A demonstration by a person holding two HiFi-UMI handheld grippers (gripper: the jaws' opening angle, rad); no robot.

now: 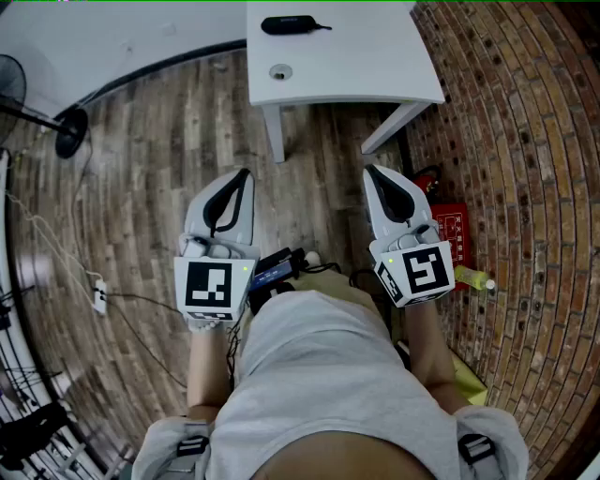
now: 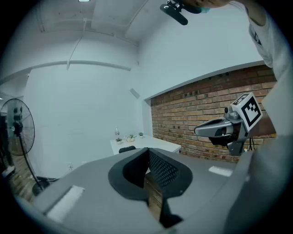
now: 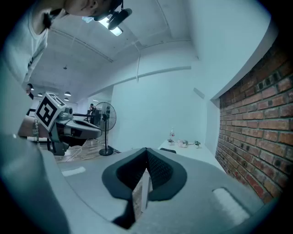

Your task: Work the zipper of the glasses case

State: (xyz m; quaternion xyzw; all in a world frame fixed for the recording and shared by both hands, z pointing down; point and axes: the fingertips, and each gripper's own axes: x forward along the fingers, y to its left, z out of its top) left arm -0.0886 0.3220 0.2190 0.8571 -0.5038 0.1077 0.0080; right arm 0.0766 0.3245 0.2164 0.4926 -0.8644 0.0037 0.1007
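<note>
- On the far white surface [image 1: 356, 66], what lies there?
- That is the black glasses case [image 1: 289, 25]. It lies flat close to the far edge, toward the left side. A small round thing [image 1: 279, 71] sits nearer on the same surface, apart from the case. The case is too small here to tell whether its zipper is done up.
- Where are the two claws?
- Both are held near the person's waist over the wooden floor [image 1: 141, 169], well apart from the case and short of the surface. The left claw [image 1: 244, 178] has its jaws pressed together at the tip with nothing between them. In the left gripper view the dark pads meet, and only a thin slit shows lower down. The right claw [image 1: 369, 174] is closed the same way and is just as empty.
- How do they sit relative to each other?
- They are side by side with a clear gap between them, and both tips point toward the surface.
- What else is around?
- A standing fan [image 1: 66, 127] is at the far left. A power strip [image 1: 98, 296] with its cable lies on the floor at the left. A brick wall [image 1: 525, 141] runs along the right. At its foot there is a red box [image 1: 450, 228] just right of the right claw, and a yellow-green bottle [image 1: 474, 278] lies nearer, beside the box.
</note>
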